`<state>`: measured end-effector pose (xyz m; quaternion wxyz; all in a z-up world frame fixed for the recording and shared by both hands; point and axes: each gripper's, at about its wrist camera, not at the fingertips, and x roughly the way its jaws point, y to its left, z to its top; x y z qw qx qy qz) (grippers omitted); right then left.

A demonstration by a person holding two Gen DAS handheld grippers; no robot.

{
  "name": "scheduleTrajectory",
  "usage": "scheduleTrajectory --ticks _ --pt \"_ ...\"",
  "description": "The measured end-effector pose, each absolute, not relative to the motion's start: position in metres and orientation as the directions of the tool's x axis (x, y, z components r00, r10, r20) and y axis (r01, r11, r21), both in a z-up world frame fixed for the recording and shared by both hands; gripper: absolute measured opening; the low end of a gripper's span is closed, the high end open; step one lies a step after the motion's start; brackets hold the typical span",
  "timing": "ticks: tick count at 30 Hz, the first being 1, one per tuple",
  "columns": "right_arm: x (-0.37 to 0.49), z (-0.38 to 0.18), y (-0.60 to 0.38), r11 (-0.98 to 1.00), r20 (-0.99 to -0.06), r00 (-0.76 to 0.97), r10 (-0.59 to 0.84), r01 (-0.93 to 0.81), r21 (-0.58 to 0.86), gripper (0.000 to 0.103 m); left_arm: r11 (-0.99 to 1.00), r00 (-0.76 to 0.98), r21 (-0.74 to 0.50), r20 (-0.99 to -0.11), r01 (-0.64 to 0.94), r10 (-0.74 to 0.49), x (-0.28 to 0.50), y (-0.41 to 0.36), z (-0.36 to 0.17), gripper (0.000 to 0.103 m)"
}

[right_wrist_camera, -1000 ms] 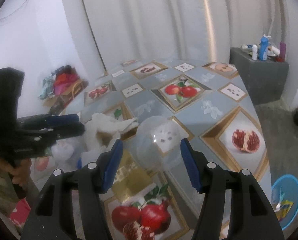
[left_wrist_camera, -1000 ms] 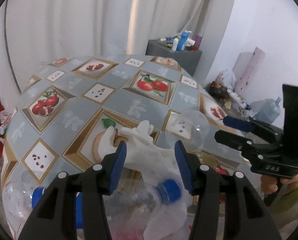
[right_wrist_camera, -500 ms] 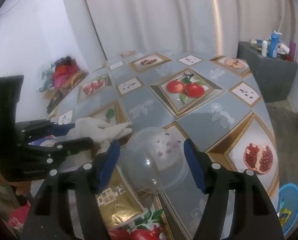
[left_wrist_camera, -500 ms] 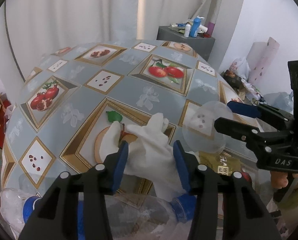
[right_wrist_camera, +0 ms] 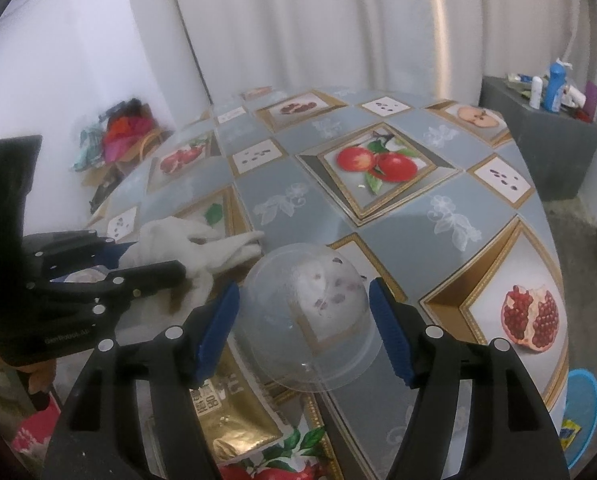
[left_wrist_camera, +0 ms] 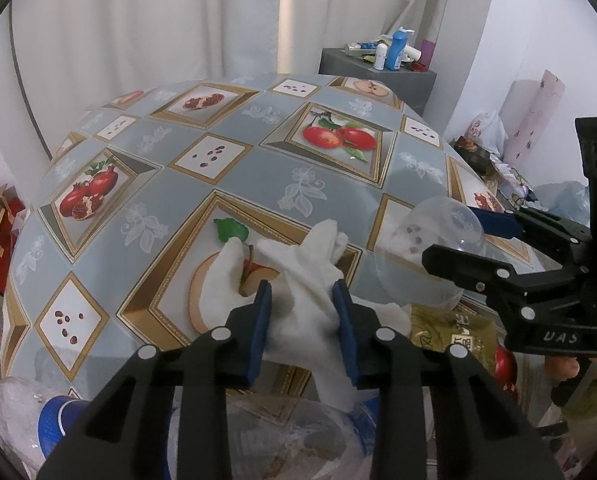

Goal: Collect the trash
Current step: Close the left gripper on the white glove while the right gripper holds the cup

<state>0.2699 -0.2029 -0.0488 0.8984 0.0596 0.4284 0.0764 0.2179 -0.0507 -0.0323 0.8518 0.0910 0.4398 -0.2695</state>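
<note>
Both grippers closing in on trash near the tabletop's near edge

The left gripper (left_wrist_camera: 301, 320), jaws just narrowing, pinches the white tissue (left_wrist_camera: 298, 276); the right gripper (right_wrist_camera: 304, 332) stands wide around the clear dome lid (right_wrist_camera: 310, 320), untouched. Squeezed, the slick lid may pop out.

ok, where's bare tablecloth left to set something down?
Free: the far half of the fruit-print tablecloth, from the red-apples panel back to the white curtain, and its right side by the pomegranate panel. Crowded: the near edge, with the crumpled white tissue, clear plastic dome lid, gold foil packet and blue-capped bottles.
</note>
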Motion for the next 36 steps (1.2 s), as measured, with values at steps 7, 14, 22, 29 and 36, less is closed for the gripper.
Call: scheduleTrajectory --ticks 7,14,22,29,36 --pt "0.273 -0.052 -0.200 0.982 -0.767 0.616 0.182 -0.082 0.168 0.065 0.839 0.468 -0.089 -0.796 0.537 -0.384 0.218 -0.050 -0.034 0.026" --pt "0.274 -0.053 -0.200 0.983 -0.770 0.613 0.177 -0.080 0.163 0.065 0.841 0.469 -0.091 -0.796 0.533 -0.383 0.218 -0.050 -0.035 0.022" --pt "0.273 -0.053 -0.200 0.984 -0.768 0.616 0.174 -0.079 0.159 0.063 0.842 0.473 -0.092 -0.793 0.531 -0.385 0.219 -0.048 -0.035 0.019" --pt "0.271 -0.049 -0.205 0.984 -0.755 0.634 0.168 -0.063 0.166 0.063 0.843 0.482 -0.101 -0.781 0.529 -0.397 0.219 -0.046 -0.030 0.017" --pt "0.266 -0.032 -0.212 0.984 -0.724 0.673 0.154 -0.041 0.172 0.063 0.844 0.514 -0.108 -0.750 0.525 -0.416 0.219 -0.043 -0.014 0.015"
